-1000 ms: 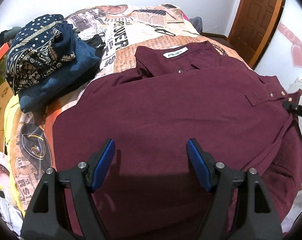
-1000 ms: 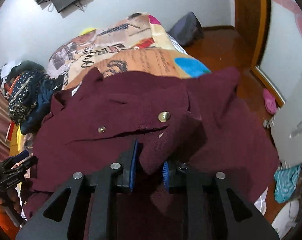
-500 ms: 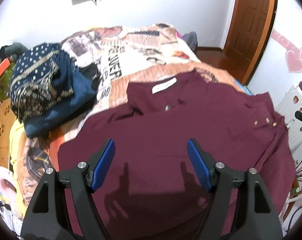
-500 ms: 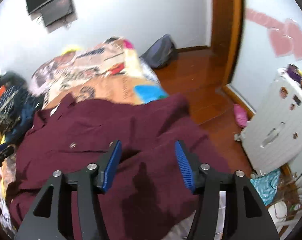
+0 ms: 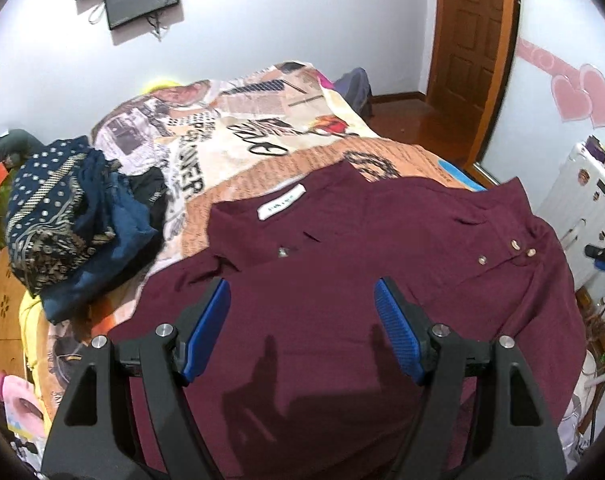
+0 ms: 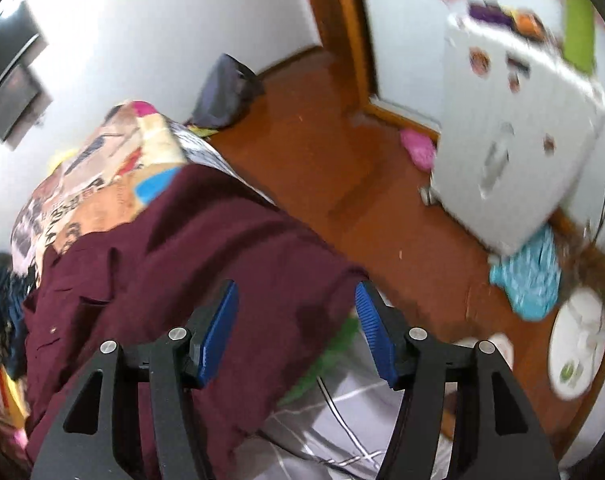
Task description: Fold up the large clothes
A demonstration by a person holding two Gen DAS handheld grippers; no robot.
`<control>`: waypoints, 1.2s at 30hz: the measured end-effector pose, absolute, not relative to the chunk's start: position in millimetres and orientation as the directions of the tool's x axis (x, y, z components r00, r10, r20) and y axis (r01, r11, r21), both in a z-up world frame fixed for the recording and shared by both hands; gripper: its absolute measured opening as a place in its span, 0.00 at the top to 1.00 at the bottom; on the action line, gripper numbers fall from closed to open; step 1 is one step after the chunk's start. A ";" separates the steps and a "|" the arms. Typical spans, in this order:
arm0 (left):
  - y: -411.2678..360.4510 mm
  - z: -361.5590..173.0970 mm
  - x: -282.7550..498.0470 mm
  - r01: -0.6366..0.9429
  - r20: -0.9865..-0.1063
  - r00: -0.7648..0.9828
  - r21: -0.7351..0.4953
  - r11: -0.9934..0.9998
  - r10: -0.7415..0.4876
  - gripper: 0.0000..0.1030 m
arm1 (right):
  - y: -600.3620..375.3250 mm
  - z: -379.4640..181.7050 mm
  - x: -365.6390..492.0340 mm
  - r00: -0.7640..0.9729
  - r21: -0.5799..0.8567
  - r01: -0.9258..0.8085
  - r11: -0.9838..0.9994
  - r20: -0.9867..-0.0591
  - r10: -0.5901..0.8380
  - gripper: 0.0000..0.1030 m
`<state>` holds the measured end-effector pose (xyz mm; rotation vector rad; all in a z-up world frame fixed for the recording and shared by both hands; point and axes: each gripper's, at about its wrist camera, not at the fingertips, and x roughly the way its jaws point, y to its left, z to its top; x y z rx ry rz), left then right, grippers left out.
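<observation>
Released a second ago, the maroon shirt (image 5: 342,280) no longer hangs from the right gripper (image 6: 296,332), whose blue pads now stand apart and empty above the garment's edge where it drapes off the side of the bed (image 5: 262,128). Spread flat across the printed bedspread, collar label up, the shirt lies below and ahead of the left gripper (image 5: 302,328), which hovers over its middle with jaws wide apart, holding nothing. A pile of dark blue folded clothes (image 5: 70,216) sits beside the shirt, near its left shoulder.
</observation>
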<state>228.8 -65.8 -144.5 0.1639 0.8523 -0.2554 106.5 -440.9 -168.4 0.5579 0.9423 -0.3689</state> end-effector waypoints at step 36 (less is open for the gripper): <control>-41.0 -156.2 221.7 0.216 -0.781 0.610 -0.003 0.976 -0.137 0.28 | -435.0 -140.8 135.1 0.714 0.478 0.388 0.788 -0.697 0.071 0.92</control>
